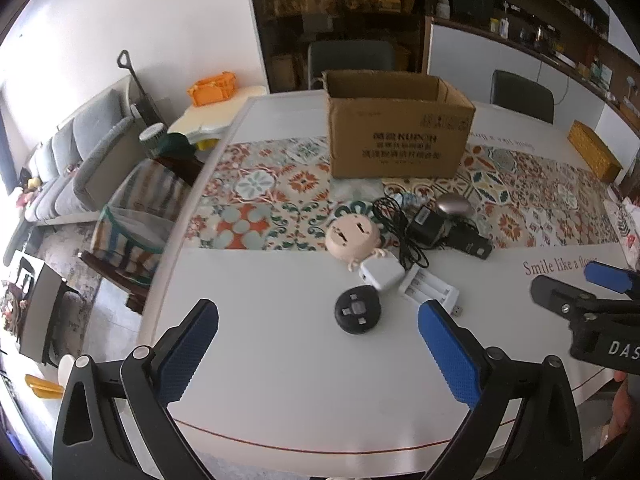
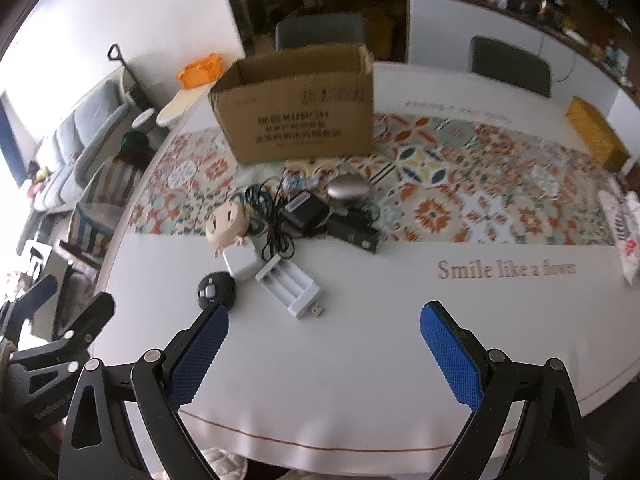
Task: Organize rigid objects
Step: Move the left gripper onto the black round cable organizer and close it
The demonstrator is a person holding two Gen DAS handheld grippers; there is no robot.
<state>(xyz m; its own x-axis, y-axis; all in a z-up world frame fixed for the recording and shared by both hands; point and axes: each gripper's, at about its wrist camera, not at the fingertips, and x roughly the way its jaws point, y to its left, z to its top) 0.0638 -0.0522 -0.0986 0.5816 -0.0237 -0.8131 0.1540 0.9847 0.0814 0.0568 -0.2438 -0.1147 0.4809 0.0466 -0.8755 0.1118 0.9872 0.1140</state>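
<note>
Fingers of both grippers spread wide, nothing held. Left gripper [image 1: 318, 320] and right gripper [image 2: 324, 320] hover over bare white counter [image 1: 280, 380] at its near edge, side by side, both aimed at the clutter; judged a ready pose before a first pick.

Nearest item: black round puck [image 1: 357, 309], lying flat, closest to the near edge. Touching or just behind it, white charger cube [image 1: 381, 274]; beside that, white battery charger [image 1: 430, 289] with empty slots up and a USB plug toward the near edge.

Next: beige round doll head [image 1: 352, 237], tangled black cable [image 1: 394, 220] leading to a black power adapter [image 1: 428, 224], a black rectangular device [image 1: 474, 242] and a grey oval pebble-like item [image 1: 452, 205]. The cluster sits where the patterned runner [image 1: 260, 200] meets plain white.

Far: open cardboard box [image 1: 400, 128], upright on the runner, mouth up; probably the bin for the loose items, hence its place right behind them.

View differences: left wrist camera shows the right gripper's tips from the side and the puck clear of everything; right wrist camera shows the USB plug plainly, with the puck partly behind its own left finger. A yellow box [image 2: 596, 136] sits at the far right edge.
</note>
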